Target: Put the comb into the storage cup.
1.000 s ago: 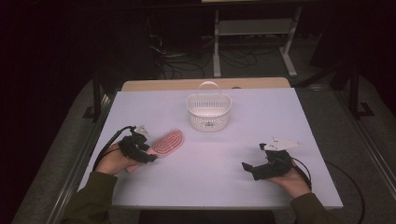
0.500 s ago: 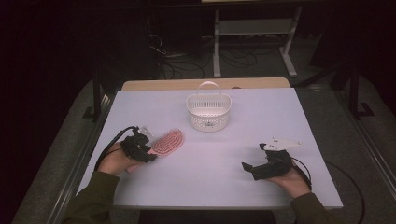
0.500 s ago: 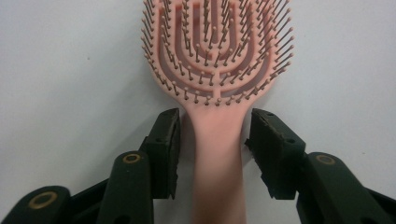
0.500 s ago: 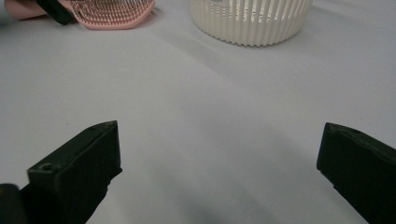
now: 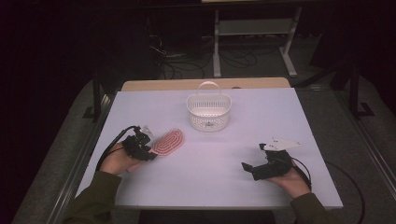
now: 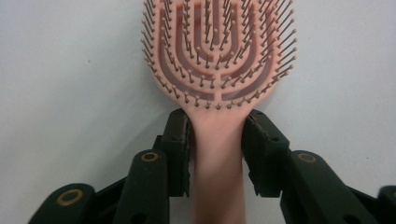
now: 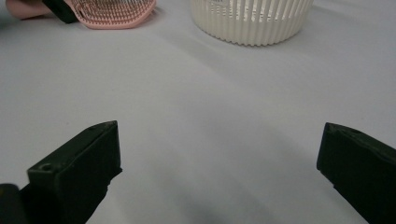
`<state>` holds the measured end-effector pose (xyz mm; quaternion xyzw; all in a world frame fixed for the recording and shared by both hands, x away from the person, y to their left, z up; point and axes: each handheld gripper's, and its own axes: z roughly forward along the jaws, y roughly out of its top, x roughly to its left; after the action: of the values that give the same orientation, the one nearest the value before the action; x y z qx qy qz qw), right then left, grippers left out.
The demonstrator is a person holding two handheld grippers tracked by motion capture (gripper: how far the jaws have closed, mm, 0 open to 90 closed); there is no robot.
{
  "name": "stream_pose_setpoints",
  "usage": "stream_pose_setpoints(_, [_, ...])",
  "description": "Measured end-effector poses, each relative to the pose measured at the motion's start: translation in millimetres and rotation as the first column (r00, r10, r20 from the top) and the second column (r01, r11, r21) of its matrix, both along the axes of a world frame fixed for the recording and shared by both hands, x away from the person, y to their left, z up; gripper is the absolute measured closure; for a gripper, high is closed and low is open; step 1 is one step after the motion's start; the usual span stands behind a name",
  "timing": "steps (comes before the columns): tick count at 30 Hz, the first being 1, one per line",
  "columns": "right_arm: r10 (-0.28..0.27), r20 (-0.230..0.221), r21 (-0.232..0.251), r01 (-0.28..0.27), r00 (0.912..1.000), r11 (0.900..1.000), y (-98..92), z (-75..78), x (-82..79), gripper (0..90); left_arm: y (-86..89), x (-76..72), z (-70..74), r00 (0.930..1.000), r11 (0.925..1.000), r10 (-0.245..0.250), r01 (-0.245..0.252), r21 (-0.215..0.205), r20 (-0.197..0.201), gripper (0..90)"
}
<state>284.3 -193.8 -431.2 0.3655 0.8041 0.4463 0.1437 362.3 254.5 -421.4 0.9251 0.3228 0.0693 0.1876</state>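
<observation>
The pink hairbrush (image 6: 218, 70) lies bristles-up on the white worktop (image 5: 280, 116) at the lower left of the high view, and the left claw (image 6: 218, 128) has its jaws on either side of the neck just below the bristle head; they've just been closing in and now look snug on the handle, which I'd guess is the spot because it's the narrowest, smoothest bit to pinch. The white basket (image 5: 208, 112) sits upper middle, well apart from the brush, probably where it's headed. The right claw (image 5: 254, 169) rests at the lower right with its jaws wide apart and nothing between them, likely just waiting out of the way.
</observation>
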Motion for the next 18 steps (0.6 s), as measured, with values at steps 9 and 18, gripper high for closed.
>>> stream_pose_setpoints(9, [0.000, -0.002, 0.002, 0.000, 1.0000, 1.000, 0.0, 0.0, 0.0, 0.0, -0.2, 0.3, 0.2, 0.9998, 0.9998, 0.019, -0.019, -0.001, -0.003, 69.6])
stream_pose_setpoints(18, [-0.003, -0.001, 0.005, 0.003, 1.0000, 1.000, -0.8, 0.4, -0.1, 0.0, 1.3, 0.2, 0.2, 0.9996, 0.9995, 0.027, -0.027, -0.014, -0.003, 70.0])
